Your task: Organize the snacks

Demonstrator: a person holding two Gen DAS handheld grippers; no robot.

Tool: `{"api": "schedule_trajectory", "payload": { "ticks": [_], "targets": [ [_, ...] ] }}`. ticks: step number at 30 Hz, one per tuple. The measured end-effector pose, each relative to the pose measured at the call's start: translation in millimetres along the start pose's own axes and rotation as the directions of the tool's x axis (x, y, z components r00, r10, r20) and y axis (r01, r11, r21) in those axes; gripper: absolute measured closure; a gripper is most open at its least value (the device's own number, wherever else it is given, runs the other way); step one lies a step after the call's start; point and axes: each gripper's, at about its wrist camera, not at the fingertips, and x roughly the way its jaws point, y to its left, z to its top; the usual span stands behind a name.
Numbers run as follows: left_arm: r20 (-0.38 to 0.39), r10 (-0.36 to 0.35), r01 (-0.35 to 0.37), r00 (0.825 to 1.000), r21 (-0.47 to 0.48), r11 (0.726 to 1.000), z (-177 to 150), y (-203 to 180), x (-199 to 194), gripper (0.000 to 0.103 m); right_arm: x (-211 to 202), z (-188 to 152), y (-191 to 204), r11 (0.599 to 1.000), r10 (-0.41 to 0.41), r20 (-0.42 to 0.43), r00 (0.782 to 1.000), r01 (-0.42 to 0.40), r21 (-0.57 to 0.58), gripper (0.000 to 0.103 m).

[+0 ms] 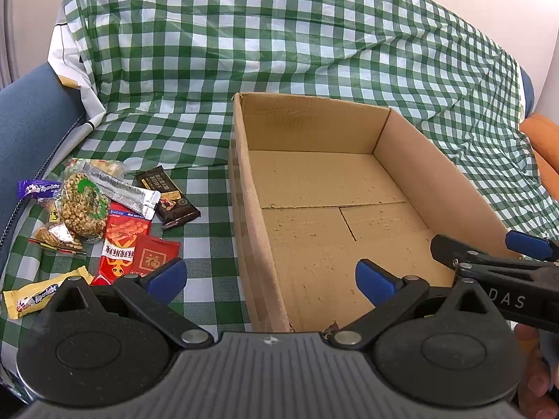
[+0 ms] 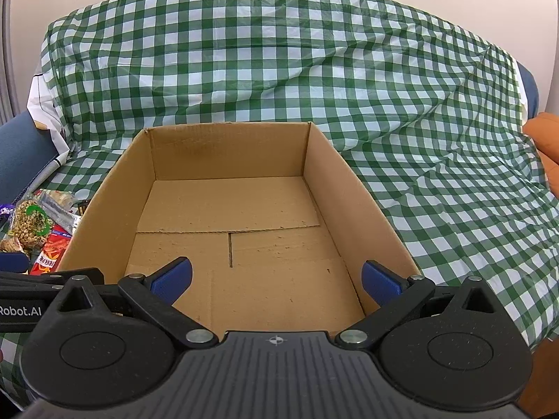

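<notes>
An open, empty cardboard box point(image 1: 412, 150) sits on a green checked cloth; it also fills the right wrist view point(image 2: 227, 150). A pile of snack packets point(image 1: 94, 216) lies left of the box: a round peanut bag point(image 1: 82, 206), a silver stick pack point(image 1: 120, 188), a dark bar point(image 1: 167, 197), red packets point(image 1: 122, 244) and a yellow candy point(image 1: 38, 296). The pile shows at the left edge of the right wrist view point(image 2: 38, 223). My left gripper point(image 1: 270, 279) is open and empty over the box's near left wall. My right gripper point(image 2: 276, 281) is open and empty over the box's near end.
The green checked cloth point(image 1: 279, 45) covers a blue sofa point(image 1: 28, 122) and its backrest. An orange cushion point(image 1: 545, 139) lies at the far right. The right gripper point(image 1: 496, 262) shows at the right of the left wrist view.
</notes>
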Motion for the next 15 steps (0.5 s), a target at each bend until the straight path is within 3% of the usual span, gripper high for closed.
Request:
{"api": "schedule_trajectory", "payload": {
  "ticks": [12, 13, 15],
  "targets": [
    [0.029, -0.015, 0.015, 0.999, 0.013, 1.000, 0, -3, -5, 0.000, -1, 1, -3, 1.000, -0.007, 0.007, 1.000, 0.007, 0.004, 0.001],
    [0.042, -0.020, 0.019, 0.999, 0.015, 1.000, 2, -1, -8, 0.002, -2, 1, -3, 1.000, -0.008, 0.014, 1.000, 0.008, 0.008, 0.002],
    [0.063, -0.036, 0.035, 0.997, 0.013, 0.999, 5, 5, -13, 0.017, -3, 2, -4, 1.000, -0.004, 0.032, 0.999, 0.004, 0.019, 0.007]
  ]
}}
